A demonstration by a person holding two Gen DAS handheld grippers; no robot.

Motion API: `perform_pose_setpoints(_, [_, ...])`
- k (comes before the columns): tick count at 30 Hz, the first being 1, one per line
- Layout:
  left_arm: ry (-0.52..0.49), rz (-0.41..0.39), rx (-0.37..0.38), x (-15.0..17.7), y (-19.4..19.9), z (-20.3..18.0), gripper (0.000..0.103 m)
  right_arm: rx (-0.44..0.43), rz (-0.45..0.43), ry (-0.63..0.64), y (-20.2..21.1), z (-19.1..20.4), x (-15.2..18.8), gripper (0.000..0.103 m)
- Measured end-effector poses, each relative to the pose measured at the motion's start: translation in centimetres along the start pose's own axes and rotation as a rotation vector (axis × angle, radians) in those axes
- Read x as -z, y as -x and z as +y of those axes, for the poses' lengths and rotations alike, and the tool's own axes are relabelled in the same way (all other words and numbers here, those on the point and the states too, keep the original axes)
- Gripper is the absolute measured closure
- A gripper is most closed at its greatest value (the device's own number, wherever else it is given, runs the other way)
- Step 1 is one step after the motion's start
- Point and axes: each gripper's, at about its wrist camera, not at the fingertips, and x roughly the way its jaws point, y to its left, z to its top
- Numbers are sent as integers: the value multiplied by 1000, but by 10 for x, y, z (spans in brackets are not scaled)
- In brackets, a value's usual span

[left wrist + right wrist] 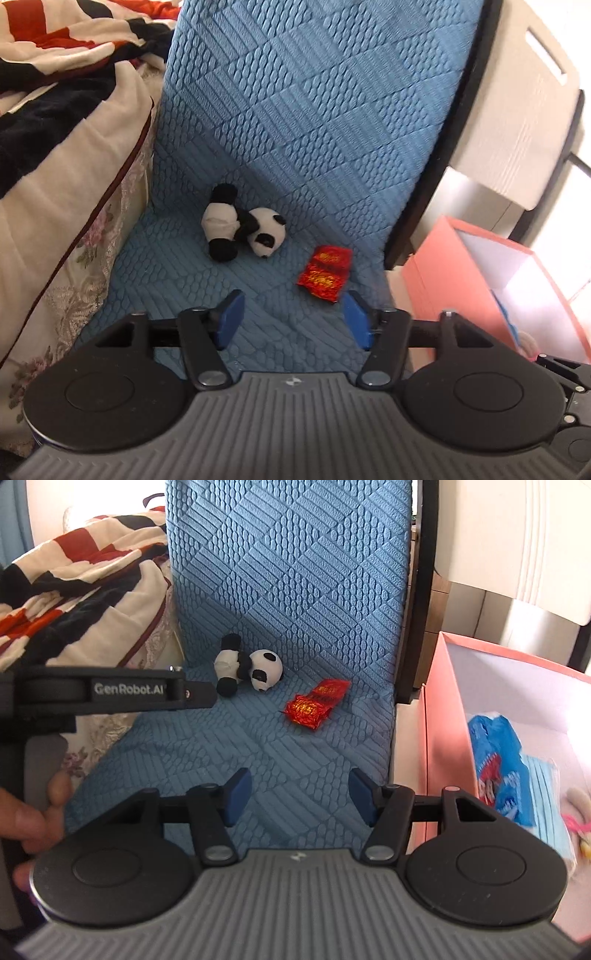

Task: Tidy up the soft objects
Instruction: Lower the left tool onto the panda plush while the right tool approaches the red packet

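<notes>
1. Holding our left tool [293,317] and right tool [301,794] open, we grip nothing.
2. We see the panda [242,232] ahead of both tools.
3. We see the red packet [325,273] beside it, nearer the left tool.

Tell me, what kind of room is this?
Probably a bedroom at home: a rumpled striped blanket lies beside a blue quilted mat, a toy panda rests on the mat, and a pink storage box stands alongside.
</notes>
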Motion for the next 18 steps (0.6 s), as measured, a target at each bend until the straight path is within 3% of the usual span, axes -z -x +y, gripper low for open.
perform_pose_setpoints(8, [-15,35,-6,-15,-27,6,34,10,-6,14,-27,-6,2,42])
perform_pose_setpoints(18, [-25,79,-31,-34,-59,14,34,-52,21,34,-58,2,-11,42])
